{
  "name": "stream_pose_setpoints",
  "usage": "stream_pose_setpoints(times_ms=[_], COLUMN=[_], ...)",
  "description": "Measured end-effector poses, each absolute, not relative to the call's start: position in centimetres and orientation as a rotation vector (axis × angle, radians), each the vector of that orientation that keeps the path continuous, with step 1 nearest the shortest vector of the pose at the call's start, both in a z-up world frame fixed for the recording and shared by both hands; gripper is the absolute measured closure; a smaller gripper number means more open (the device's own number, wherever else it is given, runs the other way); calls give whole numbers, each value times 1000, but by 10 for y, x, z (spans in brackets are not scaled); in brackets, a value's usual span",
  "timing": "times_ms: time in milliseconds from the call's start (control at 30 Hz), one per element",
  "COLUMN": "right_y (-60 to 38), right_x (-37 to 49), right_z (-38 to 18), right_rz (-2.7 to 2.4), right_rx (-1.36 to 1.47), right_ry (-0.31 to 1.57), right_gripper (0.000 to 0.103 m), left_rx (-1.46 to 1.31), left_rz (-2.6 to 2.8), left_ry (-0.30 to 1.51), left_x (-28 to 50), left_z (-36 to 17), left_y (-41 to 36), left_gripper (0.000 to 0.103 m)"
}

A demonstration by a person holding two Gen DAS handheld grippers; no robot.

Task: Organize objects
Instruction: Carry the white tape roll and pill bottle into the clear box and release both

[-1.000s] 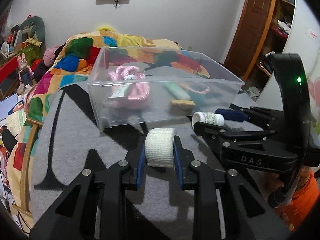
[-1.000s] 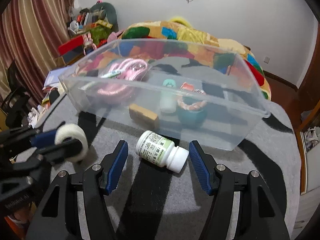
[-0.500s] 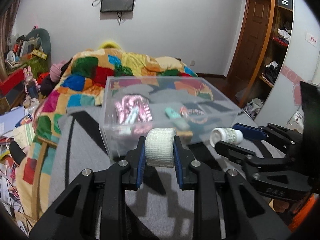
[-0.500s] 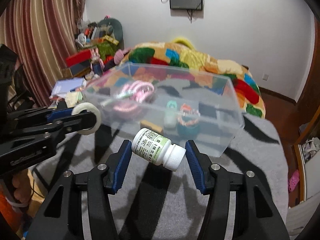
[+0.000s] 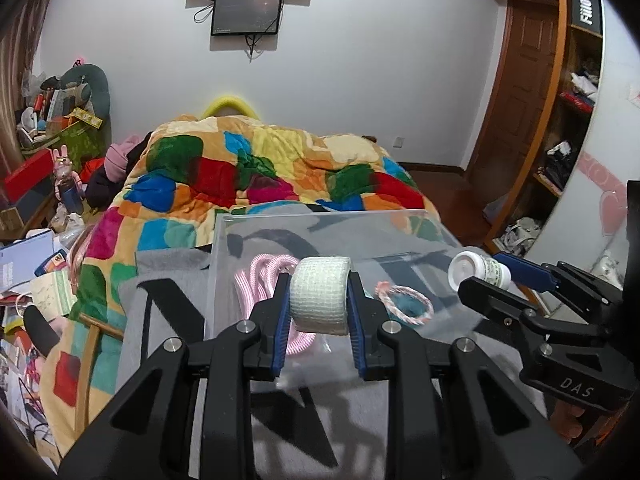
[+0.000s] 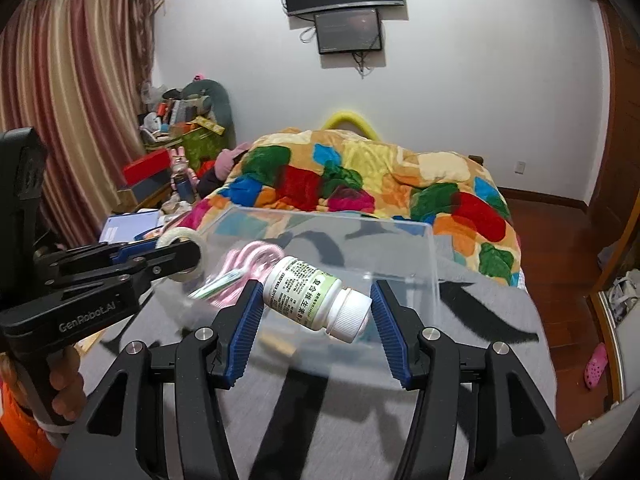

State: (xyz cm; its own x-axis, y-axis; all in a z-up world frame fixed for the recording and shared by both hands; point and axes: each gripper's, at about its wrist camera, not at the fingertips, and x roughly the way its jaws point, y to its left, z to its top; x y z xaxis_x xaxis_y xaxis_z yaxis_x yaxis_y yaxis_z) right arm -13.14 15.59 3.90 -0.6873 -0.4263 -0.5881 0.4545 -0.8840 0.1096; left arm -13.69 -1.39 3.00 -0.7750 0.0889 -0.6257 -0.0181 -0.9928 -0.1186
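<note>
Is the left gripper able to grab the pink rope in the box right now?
Probably not. The left gripper is shut on the white bandage roll, so its fingers are full. The pink rope lies in the clear box with its top open, so nothing else blocks it.

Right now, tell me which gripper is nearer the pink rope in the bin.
Left. The left gripper, holding the bandage roll, hangs just above the pink rope. The right gripper, holding the pill bottle, sits farther toward the bin's right end.
</note>
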Motion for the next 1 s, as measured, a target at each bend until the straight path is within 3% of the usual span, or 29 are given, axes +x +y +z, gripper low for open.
stream_pose_setpoints(times_ms=[400, 467, 533, 767, 1000], right_y=[142, 140, 139, 146, 161], right_x=[-178, -174, -169, -152, -119], right_z=[0, -2, -1, 15, 31], right_rz=[-2431, -2419, -2421, -2453, -2485], right_rx=[1047, 1044, 1031, 963, 865], right_ry=[44, 71, 96, 116, 115], right_gripper=[51, 51, 51, 43, 29], left_rx=[-1222, -1227, -1217, -1121, -980], left_rz=[2817, 2810, 2811, 2855, 2910], left_ry=[-155, -150, -150, -102, -10], left_x=[-172, -169, -165, -142, -107], left_z=[-11, -12, -11, 7, 22], left_y=[-9, -9, -8, -7, 1], left_gripper=[77, 73, 60, 53, 30])
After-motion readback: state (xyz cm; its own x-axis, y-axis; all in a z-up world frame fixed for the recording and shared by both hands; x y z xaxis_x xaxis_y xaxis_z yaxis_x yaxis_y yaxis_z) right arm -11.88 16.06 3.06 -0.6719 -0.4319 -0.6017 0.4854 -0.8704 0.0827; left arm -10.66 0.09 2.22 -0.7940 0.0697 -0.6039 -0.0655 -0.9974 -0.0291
